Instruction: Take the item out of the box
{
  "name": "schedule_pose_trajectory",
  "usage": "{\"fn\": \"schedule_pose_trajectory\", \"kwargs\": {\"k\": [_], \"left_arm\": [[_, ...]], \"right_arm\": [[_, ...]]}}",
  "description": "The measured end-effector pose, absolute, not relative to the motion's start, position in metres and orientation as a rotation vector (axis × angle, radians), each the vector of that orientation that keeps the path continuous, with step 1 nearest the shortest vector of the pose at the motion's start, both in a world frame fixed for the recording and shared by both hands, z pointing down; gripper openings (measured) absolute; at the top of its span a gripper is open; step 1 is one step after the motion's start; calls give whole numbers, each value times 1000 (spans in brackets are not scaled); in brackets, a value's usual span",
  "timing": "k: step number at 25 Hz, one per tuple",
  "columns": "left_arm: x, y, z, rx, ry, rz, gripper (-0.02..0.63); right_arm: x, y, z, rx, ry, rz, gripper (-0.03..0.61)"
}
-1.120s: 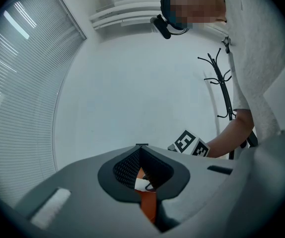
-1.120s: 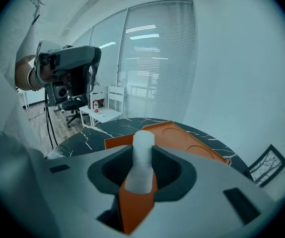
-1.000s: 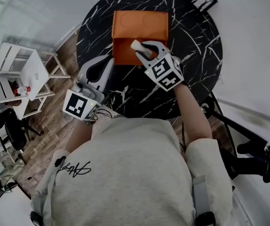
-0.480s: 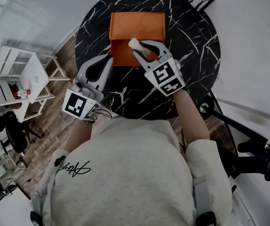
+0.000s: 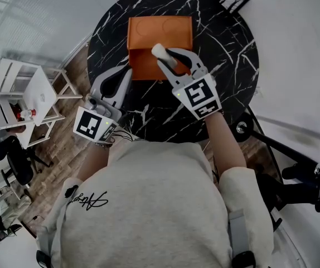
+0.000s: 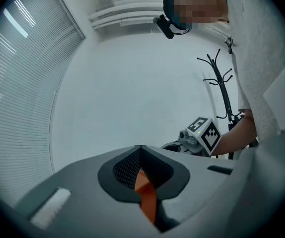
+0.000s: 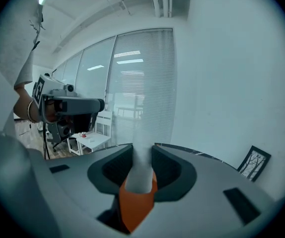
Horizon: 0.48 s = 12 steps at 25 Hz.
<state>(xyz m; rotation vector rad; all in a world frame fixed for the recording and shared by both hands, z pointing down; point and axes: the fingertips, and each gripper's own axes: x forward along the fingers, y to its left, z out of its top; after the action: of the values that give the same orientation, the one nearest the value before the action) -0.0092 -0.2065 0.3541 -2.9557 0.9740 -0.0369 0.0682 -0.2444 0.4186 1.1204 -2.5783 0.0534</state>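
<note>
While the right tongs [image 5: 166, 55] stay clamped narrowly on the pale, rod-shaped item [image 5: 158, 50], their marker cube shows larger and nearer in the head view than a second ago, which suggests the arm has been rising. The right gripper view agrees: the item [image 7: 142, 168] stands between the two jaws with window blinds and wall behind it, not box walls. The left tongs [image 5: 127, 72] have their jaws together with nothing between them and have not moved, parked over the table's near left edge, just beside the box's near left corner. The open orange box [image 5: 160, 32] sits toward the far edge of the black marble table [image 5: 227, 49], and from above the item is still over the box's near part. The item seems to be lifted free, so what likely remains is to carry it clear of the box and set it down.
</note>
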Motion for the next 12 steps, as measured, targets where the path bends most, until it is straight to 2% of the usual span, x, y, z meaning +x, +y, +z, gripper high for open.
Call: {"fn": "schedule_pose_trajectory", "kwargs": {"k": [12], "left_arm": [[-8, -208, 352, -2960, 969, -20, 3]], "right_arm": [[76, -236, 390, 1207, -2649, 7, 117]]}}
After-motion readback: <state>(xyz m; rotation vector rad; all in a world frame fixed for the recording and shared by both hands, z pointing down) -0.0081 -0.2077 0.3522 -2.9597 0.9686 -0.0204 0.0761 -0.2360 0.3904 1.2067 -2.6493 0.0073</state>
